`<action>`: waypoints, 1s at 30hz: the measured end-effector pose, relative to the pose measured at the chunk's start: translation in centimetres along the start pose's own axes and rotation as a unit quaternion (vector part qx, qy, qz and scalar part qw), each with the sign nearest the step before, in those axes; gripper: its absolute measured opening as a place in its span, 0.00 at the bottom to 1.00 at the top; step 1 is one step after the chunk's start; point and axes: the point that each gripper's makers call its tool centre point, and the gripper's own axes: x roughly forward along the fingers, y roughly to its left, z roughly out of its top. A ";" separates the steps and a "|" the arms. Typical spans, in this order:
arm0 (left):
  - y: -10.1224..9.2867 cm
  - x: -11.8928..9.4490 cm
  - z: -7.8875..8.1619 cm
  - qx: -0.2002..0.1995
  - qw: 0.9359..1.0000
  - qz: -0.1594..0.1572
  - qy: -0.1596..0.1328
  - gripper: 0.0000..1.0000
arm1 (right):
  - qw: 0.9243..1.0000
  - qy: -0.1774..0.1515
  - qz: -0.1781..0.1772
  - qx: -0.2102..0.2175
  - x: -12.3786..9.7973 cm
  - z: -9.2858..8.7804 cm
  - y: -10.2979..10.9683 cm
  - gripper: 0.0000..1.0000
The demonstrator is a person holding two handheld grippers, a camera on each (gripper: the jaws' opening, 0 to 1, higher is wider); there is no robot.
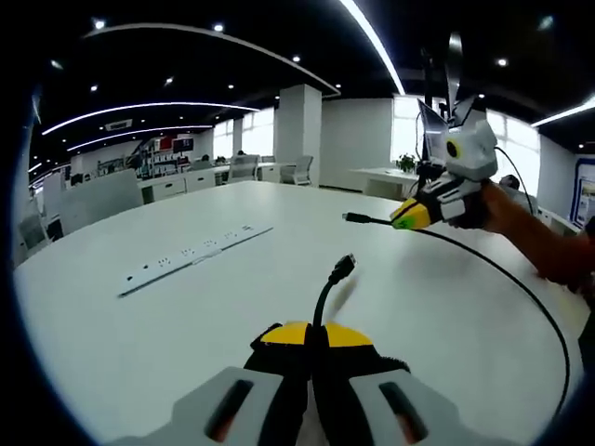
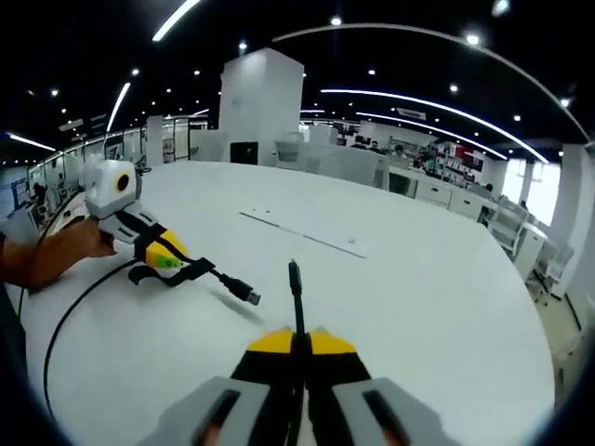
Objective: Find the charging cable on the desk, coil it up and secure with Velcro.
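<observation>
— Left gripper view first: what's the left gripper doing?

— Jaws pressed tight together on the black charging cable, one end of it. That plug pokes up just past the yellow jaw tips, above the white desk.

— And beyond the tips?

— The cable loops off to the side of the left gripper and sweeps across the desk in a long arc up to the right gripper, held by a person's hand. Its other plug juts out from those yellow tips. On the opposite side of the left gripper, a white power strip lies flat on the desk, well apart.

— Right gripper view, same story?

— Right gripper clamped on the cable too, the plug standing up beyond the tips. Beside it the left gripper comes in, hand behind it, its plug sticking out, and the cable curves down from it over the desk. Farther out past the right gripper's tips lies the power strip.
</observation>
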 end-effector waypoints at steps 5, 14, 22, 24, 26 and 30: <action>-0.2 -0.4 -0.4 0.001 1.000 -0.011 0.000 0.04 | 1.000 -0.002 0.012 -0.010 0.8 0.5 1.1 0.04; -0.5 -0.5 -1.0 0.004 1.000 -0.027 0.007 0.04 | 0.999 -0.008 0.037 -0.026 2.0 1.8 3.2 0.04; -0.6 -0.6 -1.6 0.012 0.999 -0.033 0.013 0.04 | 0.998 -0.010 0.055 -0.040 2.9 2.3 4.3 0.04; -0.7 -0.5 -1.7 0.015 0.999 -0.036 0.015 0.04 | 0.997 -0.010 0.059 -0.044 3.1 2.4 4.5 0.04; -0.9 -0.5 -1.8 0.019 0.999 -0.040 0.015 0.04 | 0.997 -0.010 0.063 -0.048 3.2 2.5 4.7 0.04; -1.1 -0.4 -1.9 0.023 0.999 -0.046 0.015 0.04 | 0.996 -0.011 0.072 -0.053 3.6 2.9 5.2 0.04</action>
